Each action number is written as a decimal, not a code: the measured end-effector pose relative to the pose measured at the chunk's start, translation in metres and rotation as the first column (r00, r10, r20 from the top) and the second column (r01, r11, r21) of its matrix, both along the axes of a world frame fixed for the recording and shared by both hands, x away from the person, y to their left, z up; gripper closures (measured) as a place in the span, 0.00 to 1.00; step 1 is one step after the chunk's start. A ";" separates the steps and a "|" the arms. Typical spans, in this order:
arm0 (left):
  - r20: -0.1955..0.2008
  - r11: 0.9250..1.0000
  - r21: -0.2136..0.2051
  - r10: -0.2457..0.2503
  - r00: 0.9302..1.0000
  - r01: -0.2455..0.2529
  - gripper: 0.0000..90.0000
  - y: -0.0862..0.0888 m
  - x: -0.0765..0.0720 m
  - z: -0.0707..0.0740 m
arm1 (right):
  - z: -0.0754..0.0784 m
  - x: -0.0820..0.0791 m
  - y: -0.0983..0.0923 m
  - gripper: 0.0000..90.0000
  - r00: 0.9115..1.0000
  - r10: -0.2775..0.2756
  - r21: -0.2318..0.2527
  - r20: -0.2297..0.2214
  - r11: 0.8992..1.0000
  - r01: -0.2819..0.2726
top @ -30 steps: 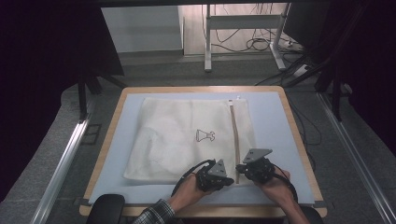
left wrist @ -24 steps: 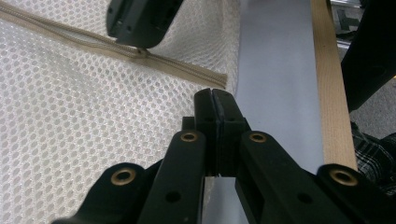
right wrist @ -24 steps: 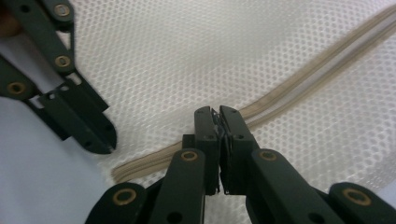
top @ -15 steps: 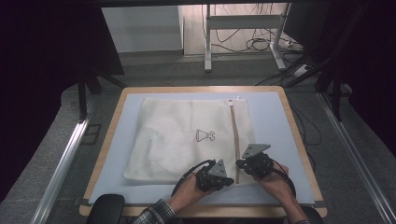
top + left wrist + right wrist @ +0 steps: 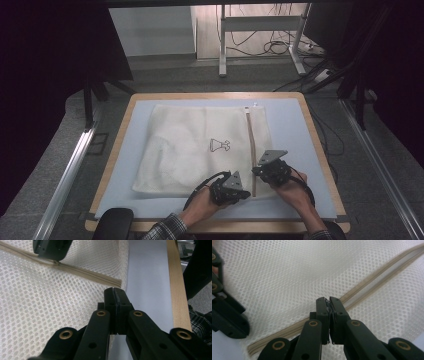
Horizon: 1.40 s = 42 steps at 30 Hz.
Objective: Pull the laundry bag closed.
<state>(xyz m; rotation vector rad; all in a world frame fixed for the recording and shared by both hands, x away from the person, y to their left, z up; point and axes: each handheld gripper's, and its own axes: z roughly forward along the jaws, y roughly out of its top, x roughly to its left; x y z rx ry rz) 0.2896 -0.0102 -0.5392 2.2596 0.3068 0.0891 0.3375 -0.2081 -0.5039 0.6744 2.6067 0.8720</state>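
Note:
A white mesh bag (image 5: 200,145) with a small printed figure lies flat on the blue mat (image 5: 290,120). A beige zipper (image 5: 251,145) runs along its right side. My left gripper (image 5: 245,194) sits at the bag's near edge beside the zipper's end (image 5: 117,283). Its jaws are shut (image 5: 115,293) on the mesh edge. My right gripper (image 5: 256,172) is a little farther along the zipper, with its jaws shut (image 5: 329,302) on the thin zipper pull. In the left gripper view, the right gripper (image 5: 51,250) sits over the zipper at top left.
The mat covers a wooden-rimmed table (image 5: 311,130). Bare mat lies to the right of the bag (image 5: 147,290) and along the near edge. A dark round object (image 5: 114,222) sits at the table's near left corner. Metal rails flank the table on the floor.
My right gripper has crept slightly away from the near edge along the zipper. The left gripper and the bag have stayed put.

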 end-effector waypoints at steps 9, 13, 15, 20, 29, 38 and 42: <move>-0.012 1.000 -0.018 0.010 1.000 -0.010 1.00 -0.001 -0.001 -0.001 | 0.000 0.009 0.002 0.96 1.000 -0.009 -0.004 0.004 1.000 0.009; -0.008 1.000 -0.017 0.009 1.000 -0.009 1.00 -0.001 -0.001 -0.001 | 0.001 0.012 0.002 0.96 1.000 -0.019 -0.011 0.023 1.000 0.019; -0.007 1.000 -0.014 0.009 1.000 -0.009 1.00 -0.001 -0.001 0.000 | 0.001 0.015 0.003 0.96 1.000 -0.021 -0.011 0.020 1.000 0.021; 0.000 1.000 -0.004 -0.001 1.000 0.001 1.00 0.000 -0.001 0.000 | 0.001 0.020 0.004 0.96 1.000 -0.017 -0.021 0.026 1.000 0.017; -0.001 1.000 -0.014 0.000 1.000 0.000 1.00 0.000 -0.002 0.000 | 0.001 0.028 0.004 0.96 0.999 -0.027 -0.018 0.024 0.999 0.027; -0.002 1.000 -0.016 -0.008 1.000 0.008 1.00 0.000 -0.002 0.000 | 0.002 0.033 0.005 0.96 0.999 -0.033 -0.019 0.032 0.999 0.033; 0.002 1.000 -0.013 -0.007 1.000 0.007 1.00 0.000 -0.002 0.000 | 0.002 0.037 0.005 0.96 0.999 -0.039 -0.024 0.038 0.999 0.040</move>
